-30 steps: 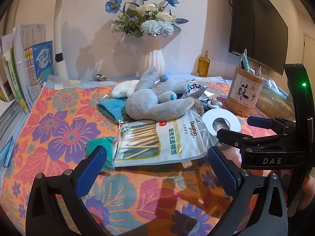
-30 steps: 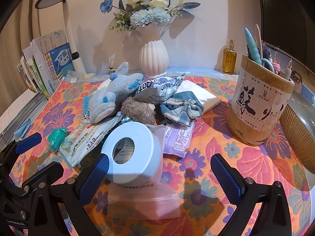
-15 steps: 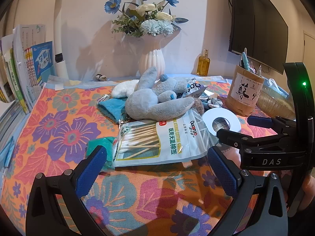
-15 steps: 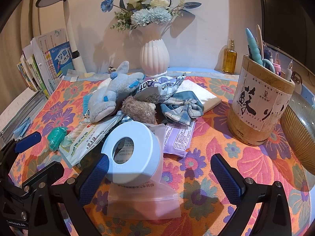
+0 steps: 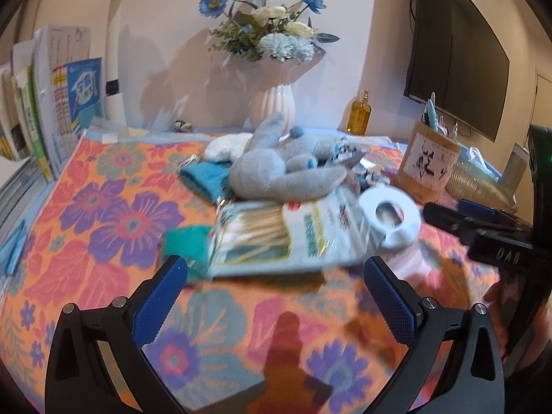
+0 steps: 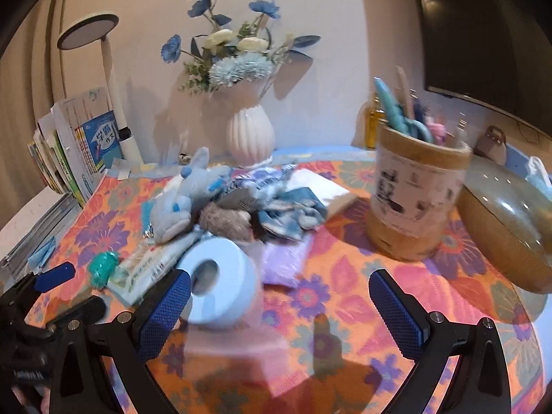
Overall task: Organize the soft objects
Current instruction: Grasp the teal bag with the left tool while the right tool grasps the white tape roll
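A grey-blue plush shark [image 5: 279,174] [image 6: 179,207] lies on a pile in the middle of the flowered tablecloth [image 5: 114,234]. Around it are a teal pouch [image 5: 205,179], a brown fuzzy toy [image 6: 224,220], a plaid bow [image 6: 289,212], a bag of cotton swabs [image 5: 276,238] and a white tape roll [image 5: 390,215] [image 6: 217,286]. My left gripper [image 5: 276,293] stands open just short of the swab bag. My right gripper [image 6: 279,307] is open too, its left finger beside the tape roll. Nothing is between either pair of fingers.
A white vase of blue flowers [image 6: 250,134] stands at the back. A bamboo pen holder [image 6: 414,203] and a woven basket [image 6: 507,238] are at the right, books [image 5: 51,103] and a lamp post [image 5: 115,69] at the left. A purple packet [image 6: 283,258] lies by the roll.
Both views have shifted and blurred. Both cameras have tilted so the pile sits lower and farther off. Both grippers remain open and nothing on the table has moved.
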